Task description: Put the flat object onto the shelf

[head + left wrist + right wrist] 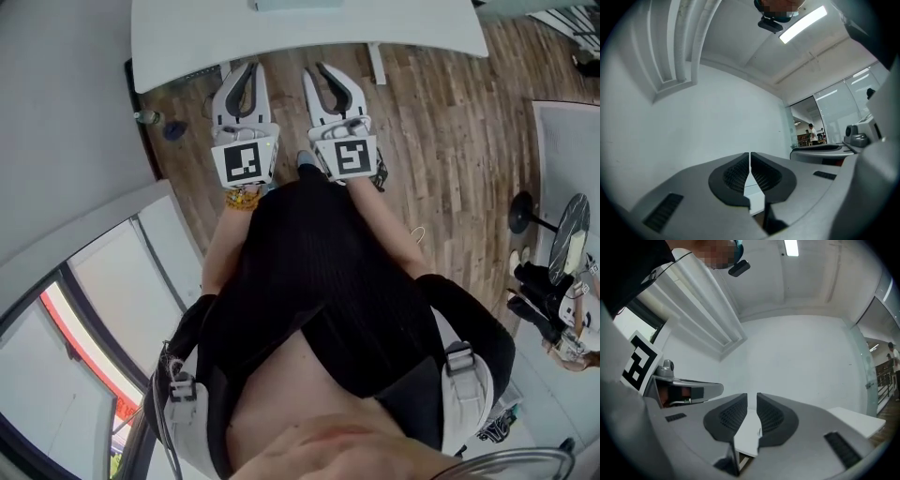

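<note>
Both grippers are held side by side in front of the person's body, pointing at a white table [309, 33]. My left gripper [251, 67] is shut: in the left gripper view [750, 161] its ribbed pads meet with nothing between them. My right gripper [321, 69] stands slightly open: in the right gripper view [752, 404] a narrow gap shows between the pads, with only the white table [749, 434] visible beyond. A pale flat thing [298, 4] lies on the table, cut off by the top edge. No shelf is in view.
Wooden floor [441, 141] runs under the table, whose leg [376, 64] stands right of the grippers. A white wall [56, 112] and glass panels are on the left. A black round stand base [521, 214] and a seated person [562, 309] are at the right.
</note>
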